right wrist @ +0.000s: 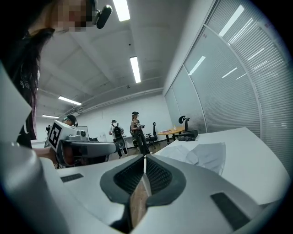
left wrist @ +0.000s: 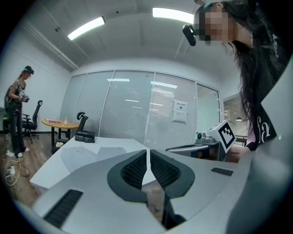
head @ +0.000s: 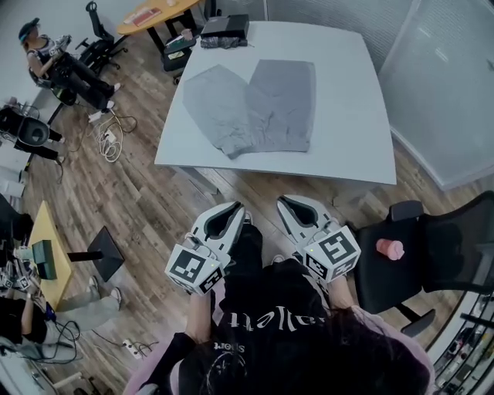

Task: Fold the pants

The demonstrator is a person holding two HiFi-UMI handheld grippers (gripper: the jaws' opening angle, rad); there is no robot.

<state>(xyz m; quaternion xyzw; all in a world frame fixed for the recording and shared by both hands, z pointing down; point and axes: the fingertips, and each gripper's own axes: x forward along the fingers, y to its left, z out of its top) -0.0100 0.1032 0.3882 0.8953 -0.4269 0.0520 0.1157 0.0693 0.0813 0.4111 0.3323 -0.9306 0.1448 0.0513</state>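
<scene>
Person: seen from above at the bottom of the head view, in a dark top (head: 266, 324) with pale lettering, holding one tool in each hand just in front of the body.
Left gripper (head: 231, 210): white shell with a black-and-white marker cube at its back; it points toward the table. Its own view shows the two black ribbed pads pressed together with nothing between them.
Right gripper (head: 289, 205): just beside the left one and built the same, also pointing toward the table. Its jaws are pressed together and pinch nothing.
Floor (head: 154, 208): wood planks; both grippers hang over it, well apart from the table.
Chair (head: 432, 247): black office chair to the right of the person, with a small pink object (head: 390, 249) on its seat.
Table (head: 347, 92): white and square, beyond the grippers.
Pants (head: 255, 108): grey, lying flat on the table's left half. The joined end lies toward the near edge and the two legs fan away toward the far side. Neither gripper touches them.
Black box (head: 225, 29): on the table's far edge, beyond the pants.
Cables (head: 108, 139): a loose pale tangle on the floor to the left of the table.
Round table (head: 154, 11): wooden, farther back on the left.
Other person (head: 38, 46): in the far left corner, among black chairs.
</scene>
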